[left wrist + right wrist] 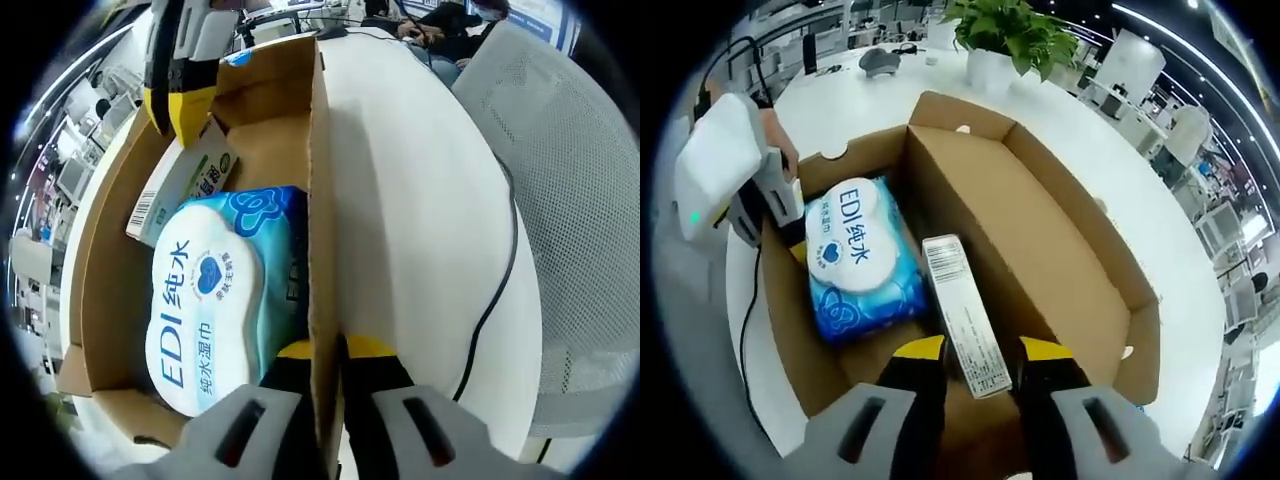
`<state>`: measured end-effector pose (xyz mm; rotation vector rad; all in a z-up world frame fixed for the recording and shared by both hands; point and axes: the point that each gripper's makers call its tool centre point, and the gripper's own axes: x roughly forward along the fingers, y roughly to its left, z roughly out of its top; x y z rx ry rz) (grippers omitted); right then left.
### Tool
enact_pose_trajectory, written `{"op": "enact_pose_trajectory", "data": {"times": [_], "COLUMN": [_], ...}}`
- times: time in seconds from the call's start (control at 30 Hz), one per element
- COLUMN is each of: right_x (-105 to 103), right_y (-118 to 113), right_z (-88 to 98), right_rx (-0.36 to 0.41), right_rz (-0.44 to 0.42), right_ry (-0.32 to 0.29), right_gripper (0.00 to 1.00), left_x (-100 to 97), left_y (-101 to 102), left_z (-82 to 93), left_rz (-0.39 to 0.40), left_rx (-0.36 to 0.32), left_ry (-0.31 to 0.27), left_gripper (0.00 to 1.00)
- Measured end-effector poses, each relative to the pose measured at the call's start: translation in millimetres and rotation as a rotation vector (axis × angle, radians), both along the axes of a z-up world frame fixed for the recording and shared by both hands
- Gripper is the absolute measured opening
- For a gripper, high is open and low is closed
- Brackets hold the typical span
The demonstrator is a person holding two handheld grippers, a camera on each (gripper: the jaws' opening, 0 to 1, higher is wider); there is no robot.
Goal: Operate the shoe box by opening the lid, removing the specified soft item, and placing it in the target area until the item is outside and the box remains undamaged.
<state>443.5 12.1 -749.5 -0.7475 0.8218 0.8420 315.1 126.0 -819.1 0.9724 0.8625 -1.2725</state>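
Left gripper sits right on the box wall: yellow-tipped jaws straddle the cardboard side panel, one jaw inside the shoe box, one outside. From my feed they look clamped on that wall edge, no gap visible between the pads and the card.

Right gripper reaches down into the box from the opposite end. Its jaws stand apart, either side of the near end of a slim white carton with a barcode. I can't tell whether they actually pinch it.

Lid is open, folded back and lying flat beside the box cavity.

Target item: blue-and-white wet wipes pack, soft, lying flat on the box floor. It is pressed against the wall the left gripper holds, with the white carton just beside it on the other side. It is fully inside the box.

Room: inside the box is tight; the pack and carton take up most of the floor. Outside, the white table is open beside the gripped wall; a black cable runs along its edge next to a mesh chair. Right gripper view shows a potted plant at the far table edge, well apart from the box.
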Motion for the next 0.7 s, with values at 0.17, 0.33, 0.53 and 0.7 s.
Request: {"op": "enact_pose_trajectory", "data": {"times": [0.17,0.33,0.53,0.7], "right_x": [-2,2,0,-1], "right_y": [2,5,7,7], "right_z": [-3.9,-8.7,-24.4,-24.3], "right_rx": [-0.019,-0.033,-0.079,-0.083], "right_rz": [0.038,0.054,0.094,0.09], "right_ry": [0.037,0.053,0.09,0.102], "right_gripper": [0.24,0.25,0.22,0.19], "left_x": [0.8,0.9,0.8,0.6], "left_y": [-1,-1,-1,-1], "left_z": [-0.2,0.3,0.5,0.5], "left_rz": [-0.001,0.0,0.001,0.002], "left_rx": [0.0,0.0,0.0,0.0], "left_ry": [0.0,0.0,0.0,0.002], "left_gripper": [0.02,0.02,0.02,0.02]}}
